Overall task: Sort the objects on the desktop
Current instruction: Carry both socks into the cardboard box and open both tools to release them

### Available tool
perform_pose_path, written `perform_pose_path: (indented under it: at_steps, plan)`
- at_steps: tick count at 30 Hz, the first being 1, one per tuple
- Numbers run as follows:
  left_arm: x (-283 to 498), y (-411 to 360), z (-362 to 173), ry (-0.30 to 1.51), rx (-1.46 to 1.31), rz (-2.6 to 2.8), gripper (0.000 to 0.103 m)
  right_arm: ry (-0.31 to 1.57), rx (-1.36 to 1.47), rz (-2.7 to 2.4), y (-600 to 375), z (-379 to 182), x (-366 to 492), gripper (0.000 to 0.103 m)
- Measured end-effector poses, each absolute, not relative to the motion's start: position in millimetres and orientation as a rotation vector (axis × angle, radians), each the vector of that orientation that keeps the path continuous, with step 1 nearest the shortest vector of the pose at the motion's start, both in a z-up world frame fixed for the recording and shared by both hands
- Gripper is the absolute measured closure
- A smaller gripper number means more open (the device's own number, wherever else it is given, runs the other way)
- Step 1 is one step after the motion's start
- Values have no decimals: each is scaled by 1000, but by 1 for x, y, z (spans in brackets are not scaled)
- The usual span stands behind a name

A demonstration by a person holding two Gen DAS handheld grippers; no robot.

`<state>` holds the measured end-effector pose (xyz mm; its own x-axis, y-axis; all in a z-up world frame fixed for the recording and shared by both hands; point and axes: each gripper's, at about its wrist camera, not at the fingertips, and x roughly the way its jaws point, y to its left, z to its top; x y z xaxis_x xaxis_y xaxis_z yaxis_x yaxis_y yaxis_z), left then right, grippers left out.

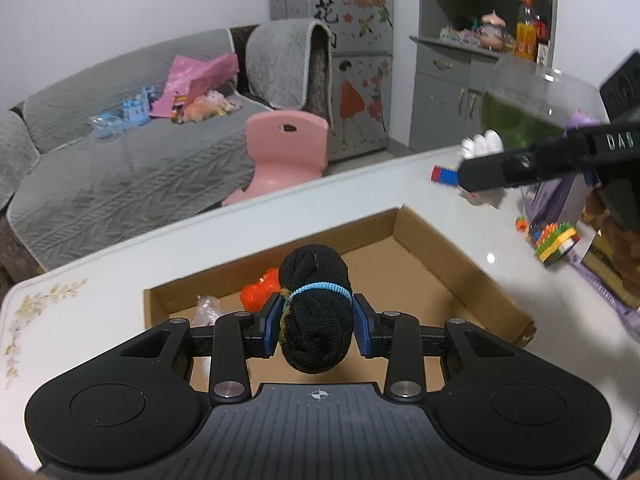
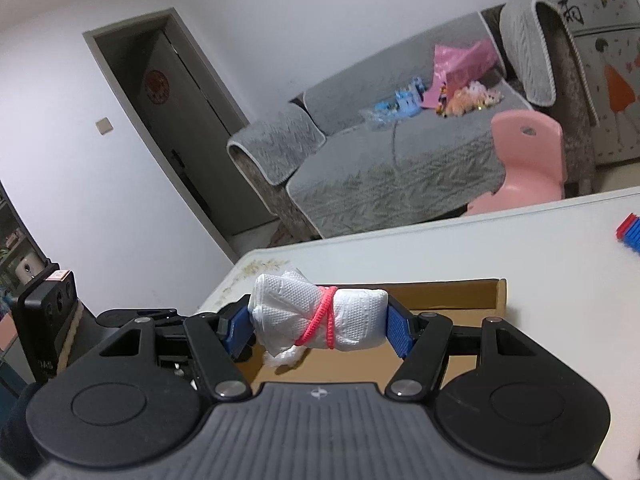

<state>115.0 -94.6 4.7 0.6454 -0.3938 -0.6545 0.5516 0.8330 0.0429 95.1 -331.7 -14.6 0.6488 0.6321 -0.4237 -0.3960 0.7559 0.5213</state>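
Observation:
My left gripper (image 1: 316,326) is shut on a black rolled sock bundle (image 1: 316,312) tied with a blue band, held above the open cardboard box (image 1: 452,256). Inside the box lie an orange-red object (image 1: 260,290) and a small clear bag (image 1: 208,308). My right gripper (image 2: 320,322) is shut on a white rolled bundle (image 2: 320,316) bound with a pink band, hanging over the same cardboard box (image 2: 452,294). In the left wrist view the right gripper's body (image 1: 552,152) reaches in from the right over the table, and the white bundle's end (image 1: 482,144) shows at its tip.
On the white table (image 1: 360,188) lie a red-and-blue brick (image 1: 444,174), a multicoloured brick stack (image 1: 554,242) and a glass bowl (image 1: 528,100) with greenery. The red-and-blue brick (image 2: 630,232) shows at the right edge. A pink chair (image 1: 288,148), a grey sofa and a cabinet stand beyond.

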Motion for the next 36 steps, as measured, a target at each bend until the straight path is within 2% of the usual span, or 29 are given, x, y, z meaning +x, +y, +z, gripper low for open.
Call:
perform_pose_path:
  at_steps: [14, 36]
  plan:
    - [148, -92, -45, 754, 234, -605, 60, 740, 402, 588, -319, -43, 130, 40]
    - [172, -80, -67, 828, 249, -496, 59, 853, 247, 507, -274, -70, 166, 40]
